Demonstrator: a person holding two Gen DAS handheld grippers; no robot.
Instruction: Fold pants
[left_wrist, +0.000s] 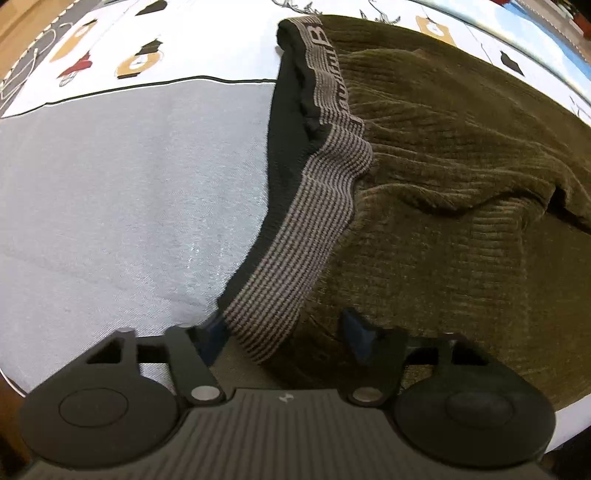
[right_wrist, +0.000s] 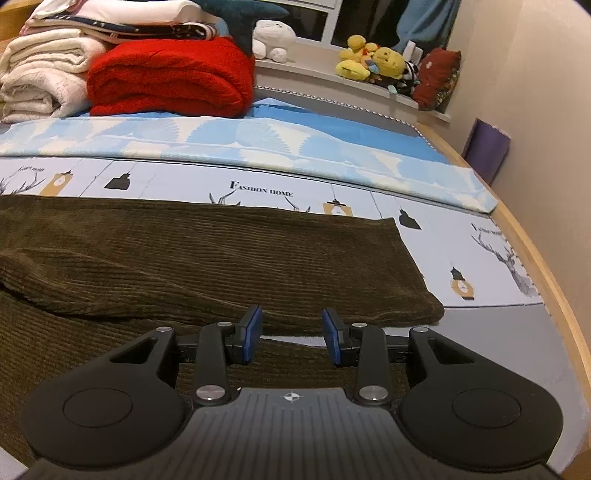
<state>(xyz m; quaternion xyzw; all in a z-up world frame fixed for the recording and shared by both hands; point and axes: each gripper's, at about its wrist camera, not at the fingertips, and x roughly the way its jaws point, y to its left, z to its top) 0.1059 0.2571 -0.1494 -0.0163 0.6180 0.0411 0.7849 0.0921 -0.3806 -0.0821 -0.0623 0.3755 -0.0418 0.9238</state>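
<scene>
The olive corduroy pants (right_wrist: 207, 254) lie spread flat across a bed (right_wrist: 554, 332) covered by a pale sheet printed with lanterns, deer and the words "Fashion home". In the right wrist view the two legs run side by side toward the hems at the right, the upper leg ending in a straight cuff (right_wrist: 417, 266) short of the wooden bed edge. Behind the pants a blue-and-white patterned cover (right_wrist: 258, 144) crosses the bed, and beyond it sit a folded red blanket (right_wrist: 170, 77), a stack of white blankets (right_wrist: 40, 74) and other linens. A window ledge holds a white plush toy (right_wrist: 273, 37), yellow plush toys (right_wrist: 373, 59) and a dark red cushion (right_wrist: 437, 77); nothing lies on the pants themselves. In the left wrist view the striped grey-and-black waistband (left_wrist: 295, 266) curves along the left edge of the garment, beside a plain grey area of sheet (left_wrist: 129, 192). The left tool (left_wrist: 282, 328) points steeply down over the near end of the waistband, its blue-padded jaws apart with the band running between them; whether the pads press on it I cannot tell. The right tool (right_wrist: 291, 339) tilts down above the lower leg, jaws partly open and empty, with a strip of sheet between the legs showing in the gap.
</scene>
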